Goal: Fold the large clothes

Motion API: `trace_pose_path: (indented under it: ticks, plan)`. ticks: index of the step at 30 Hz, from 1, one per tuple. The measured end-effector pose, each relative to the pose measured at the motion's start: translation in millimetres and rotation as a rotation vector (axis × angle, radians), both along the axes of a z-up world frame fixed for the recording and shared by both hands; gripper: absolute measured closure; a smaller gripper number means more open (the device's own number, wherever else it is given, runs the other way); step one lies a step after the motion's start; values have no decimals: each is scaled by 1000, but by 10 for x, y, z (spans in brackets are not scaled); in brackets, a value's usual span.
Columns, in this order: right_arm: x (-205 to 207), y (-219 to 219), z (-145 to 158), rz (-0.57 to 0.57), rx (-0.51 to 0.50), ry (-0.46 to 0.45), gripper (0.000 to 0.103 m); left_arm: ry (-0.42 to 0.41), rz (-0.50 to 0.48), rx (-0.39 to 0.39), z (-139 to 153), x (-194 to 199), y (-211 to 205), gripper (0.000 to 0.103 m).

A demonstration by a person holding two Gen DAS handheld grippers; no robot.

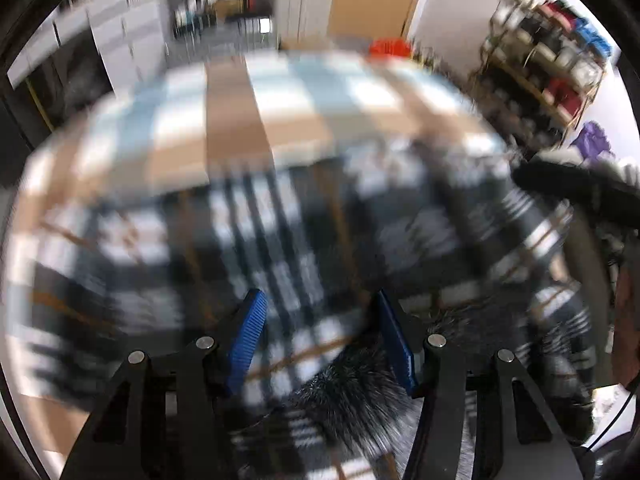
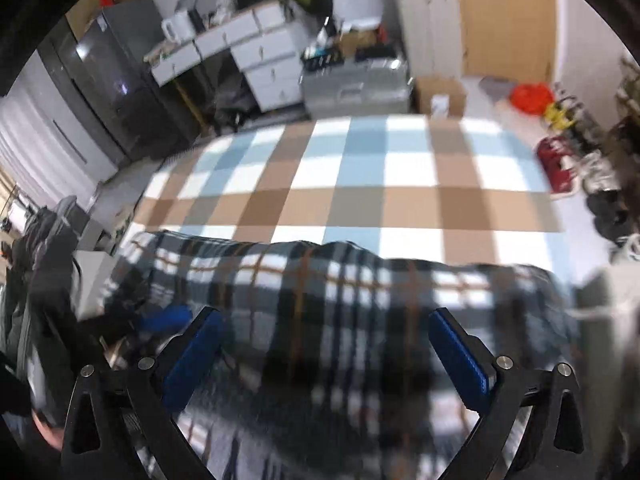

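Right hand-held gripper [image 2: 324, 344] gapes wide, empty, above the plaid fleece garment [image 2: 320, 280]. Left hand-held gripper [image 1: 318, 320] half open; grip on cloth indeterminate through blur.

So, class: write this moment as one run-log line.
garment: plaid coat on checked cloth | left tool: open above it | right tool: open, empty

Both views are bright and evenly lit, with no hard shadows. Strong motion blur smears the left wrist view, worst across the plaid garment [image 1: 280, 240] and the checked cloth [image 1: 280, 96]. The right wrist view is sharper far off, blurred near the bottom. Fisheye bending curves the edges, with black corners. White squares of the cloth look overexposed.
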State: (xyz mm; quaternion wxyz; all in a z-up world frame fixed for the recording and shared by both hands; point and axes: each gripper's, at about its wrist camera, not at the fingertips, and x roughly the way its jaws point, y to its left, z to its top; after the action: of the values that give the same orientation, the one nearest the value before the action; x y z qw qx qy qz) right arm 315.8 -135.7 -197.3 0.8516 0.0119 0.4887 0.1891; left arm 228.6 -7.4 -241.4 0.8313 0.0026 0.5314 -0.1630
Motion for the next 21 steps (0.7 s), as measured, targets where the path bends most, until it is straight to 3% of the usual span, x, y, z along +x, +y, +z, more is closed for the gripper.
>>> trace_pose_path:
  ticks: [3,4,6,8,11,14,16,17,19,21]
  plan:
    - [149,226,-414,37,-243,24,0,-40,25,-108,-117,-97,212,48]
    - [150,273,-566,67,-266,47,0,-24,17,-104,-138,-94,229,48]
    - [122,218,-605,57,-230,36,0,-24,-16,-83,-93,-95,233,48]
    - [112,176,-568,68,-219,49,0,-18,6,-135,-75,-118,300,48]
    - [49,73,-335,80,-206,8,3,-53,-6,-124,57,-222,371,48]
    - [16,-183,-139,19,-206,-62,2,-205,16,-48,388,-339,463,48]
    - [65,-328,-210,-41,-253,-46,2,-284,71,14,520,-351,641,48]
    - [116,-405,-334,-72,-296,-5,2,-300,96,9,539,-341,739,48]
    - [164,-483,-565,-72,-312,80,0,-258,178,-15,463,-236,1024,48]
    - [98,-546,-573,-68,-265,37,0,-148,231,-40,234,-104,1186,48]
